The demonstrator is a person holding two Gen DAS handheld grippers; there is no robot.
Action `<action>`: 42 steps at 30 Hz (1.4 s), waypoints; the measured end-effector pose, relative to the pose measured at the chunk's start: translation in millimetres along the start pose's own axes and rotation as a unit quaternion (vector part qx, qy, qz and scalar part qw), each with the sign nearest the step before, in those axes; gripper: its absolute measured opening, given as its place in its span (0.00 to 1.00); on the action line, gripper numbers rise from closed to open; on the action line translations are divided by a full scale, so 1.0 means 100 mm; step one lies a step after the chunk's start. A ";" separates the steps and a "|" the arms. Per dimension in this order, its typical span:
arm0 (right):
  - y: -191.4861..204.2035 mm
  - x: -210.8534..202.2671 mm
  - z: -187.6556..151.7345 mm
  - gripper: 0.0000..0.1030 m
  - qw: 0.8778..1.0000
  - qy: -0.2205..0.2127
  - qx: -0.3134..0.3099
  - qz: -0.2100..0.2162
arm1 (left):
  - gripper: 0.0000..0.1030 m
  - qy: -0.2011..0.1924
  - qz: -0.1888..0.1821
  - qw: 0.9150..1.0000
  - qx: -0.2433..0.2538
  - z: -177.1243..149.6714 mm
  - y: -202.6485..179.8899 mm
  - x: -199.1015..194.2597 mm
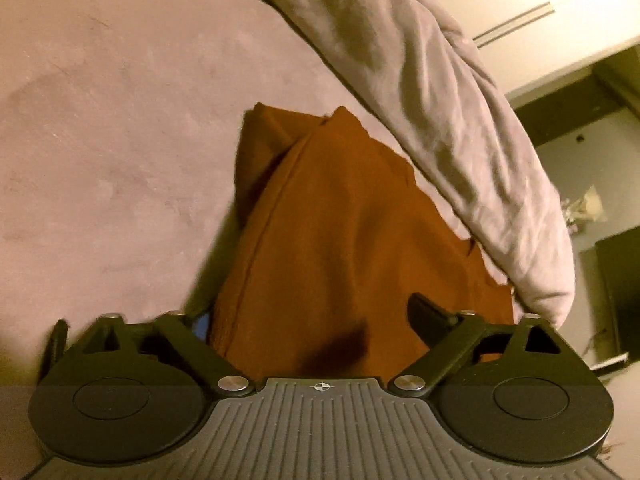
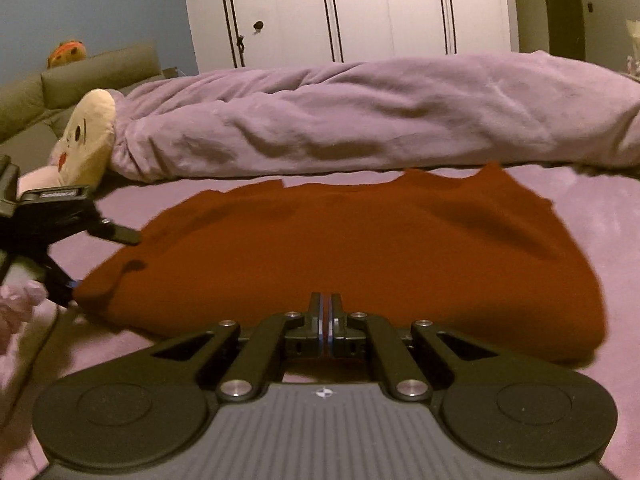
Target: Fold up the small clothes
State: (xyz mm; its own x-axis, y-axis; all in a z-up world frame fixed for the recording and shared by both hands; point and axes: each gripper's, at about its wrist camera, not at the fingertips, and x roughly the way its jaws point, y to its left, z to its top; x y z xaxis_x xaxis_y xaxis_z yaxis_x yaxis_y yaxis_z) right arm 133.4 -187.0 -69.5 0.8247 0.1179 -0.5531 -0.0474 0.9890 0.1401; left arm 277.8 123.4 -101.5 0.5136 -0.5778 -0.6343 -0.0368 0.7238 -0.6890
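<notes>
A fold looks in hand: right gripper [image 2: 325,312], fingers pinched on the shirt [image 2: 340,248] edge; left gripper [image 2: 96,264] wide, needing a corner.

White wardrobe [image 2: 344,8], blue wall [image 2: 100,4]

My left claw [image 1: 320,320] stands wide open, tilted downward, one finger [image 1: 428,316] out at each side with nothing pressed between them. Seen from the right wrist, it sits at the far left, fingers spread. My right claw [image 2: 325,312] is fully closed, its pads pressed flat together, also angled downward.
</notes>
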 end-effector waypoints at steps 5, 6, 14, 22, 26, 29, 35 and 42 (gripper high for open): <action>0.12 0.15 -0.05 0.01 1.000 0.011 -0.012 -0.012 | 0.33 0.017 0.004 1.000 -0.010 0.12 0.06 0.03; 0.12 0.19 -0.09 0.01 1.000 0.021 -0.015 -0.016 | 0.29 0.019 0.001 1.000 -0.012 0.14 0.04 0.00; -0.04 0.09 -0.14 0.01 1.000 0.017 0.025 -0.003 | 0.26 -0.005 -0.017 0.996 0.087 0.13 -1.07 -0.28; -0.30 -0.15 -0.22 0.01 0.998 0.003 0.068 -0.007 | 0.26 0.048 -0.038 0.977 0.204 -0.56 -2.20 0.42; -0.44 -0.21 -0.26 0.02 0.996 0.010 0.087 -0.005 | 0.29 0.131 -0.035 0.971 0.197 -0.88 -2.10 0.83; -0.52 -0.25 -0.30 0.03 0.996 0.015 0.083 -0.011 | 0.35 0.100 -0.053 0.965 0.235 -1.00 -2.09 0.52; -0.64 -0.30 -0.26 0.03 0.995 0.008 0.097 -0.014 | 0.48 -0.017 -0.016 0.966 0.258 -0.76 -1.96 -0.12; -0.68 -0.26 0.06 0.04 0.992 -0.010 0.123 0.013 | 0.49 -0.026 0.116 0.965 0.234 -0.56 -1.47 0.23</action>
State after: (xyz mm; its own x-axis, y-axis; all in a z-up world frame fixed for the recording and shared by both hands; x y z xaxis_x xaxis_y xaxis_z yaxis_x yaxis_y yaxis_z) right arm 118.3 -257.6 -59.4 0.8362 0.1379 -0.5308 0.0694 0.9335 0.3518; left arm 246.7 -17.3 -34.5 0.5809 -0.3697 -0.7252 0.2292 0.9292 -0.2901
